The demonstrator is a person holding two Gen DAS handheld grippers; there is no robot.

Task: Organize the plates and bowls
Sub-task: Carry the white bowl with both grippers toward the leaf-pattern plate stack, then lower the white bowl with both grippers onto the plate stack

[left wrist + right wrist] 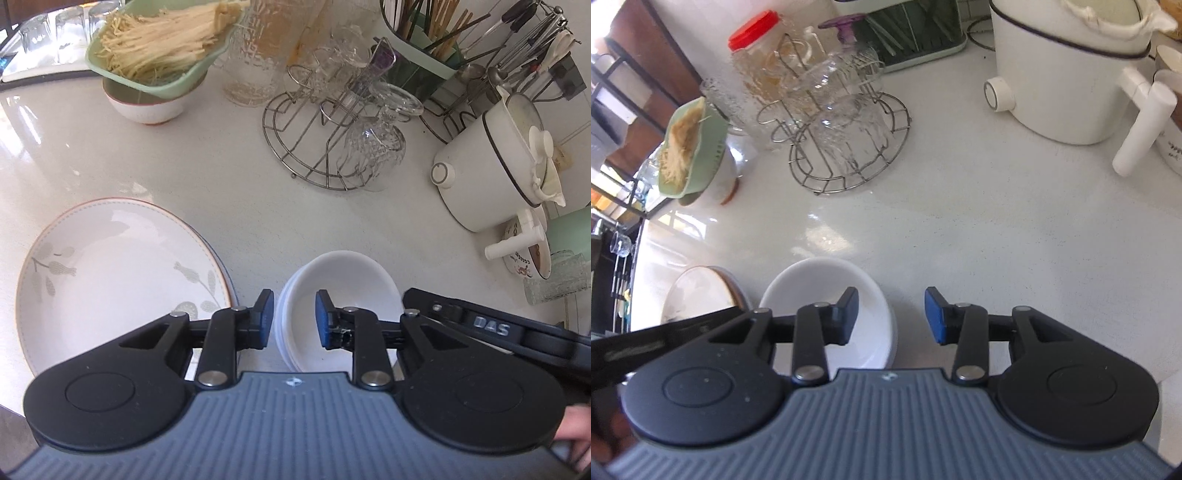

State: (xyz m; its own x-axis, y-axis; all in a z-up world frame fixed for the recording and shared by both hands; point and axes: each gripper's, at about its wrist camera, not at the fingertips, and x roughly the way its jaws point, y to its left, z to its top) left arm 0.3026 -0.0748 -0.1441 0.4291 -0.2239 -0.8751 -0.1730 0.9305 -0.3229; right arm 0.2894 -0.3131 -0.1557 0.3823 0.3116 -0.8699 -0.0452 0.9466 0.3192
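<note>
A stack of white bowls (343, 280) stands on the pale counter, beside a stack of leaf-patterned plates (110, 277). My left gripper (294, 319) is open and straddles the bowls' left rim, one pad outside and one inside, neither pressing. In the right wrist view, my right gripper (891, 315) is open across the right rim of the same bowls (820, 284), its left finger inside the top bowl and its right finger over the counter. The plates (698, 291) show at the lower left there. The right gripper's black body (480, 325) reaches in from the right in the left wrist view.
A wire rack with upturned glasses (332, 140) stands behind the bowls. A green strainer of noodles on a bowl (147, 62) is at the back left. A white pot (491, 170) and a utensil holder (424, 44) stand at the right. A red-lidded jar (757, 40) is behind the rack.
</note>
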